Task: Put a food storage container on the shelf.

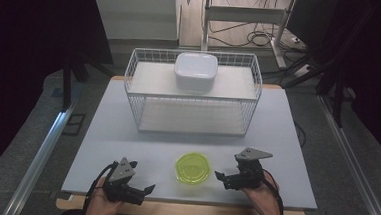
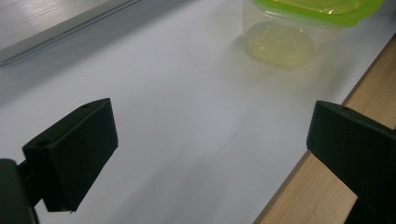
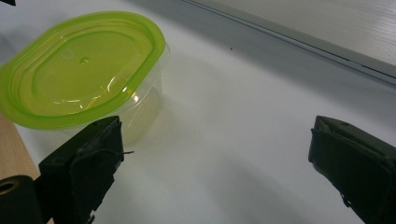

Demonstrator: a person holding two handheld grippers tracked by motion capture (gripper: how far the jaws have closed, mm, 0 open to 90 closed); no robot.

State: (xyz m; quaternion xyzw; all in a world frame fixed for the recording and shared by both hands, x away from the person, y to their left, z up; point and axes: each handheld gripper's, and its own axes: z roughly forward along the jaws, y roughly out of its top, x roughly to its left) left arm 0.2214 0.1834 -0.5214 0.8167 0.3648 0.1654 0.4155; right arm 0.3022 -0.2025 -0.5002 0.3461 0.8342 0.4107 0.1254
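Green-lidded container point(image 1: 193, 168) on the tabletop point(image 1: 127, 133)
Left hand-held gripper point(image 1: 141, 178) and right hand-held gripper point(image 1: 223, 172) flank the container, both released with jaws wide, neither touching it.

In the high view the pale rectangular counter point(image 1: 127, 133) is evenly lit from above, while the room around it falls off into near black at both sides. Shadows there are soft and short. The picture is slightly grainy. In the right gripper view a small white glare sits on the translucent lime-green plastic lid point(image 3: 84, 70). In both gripper views the near black jaws are blurred.
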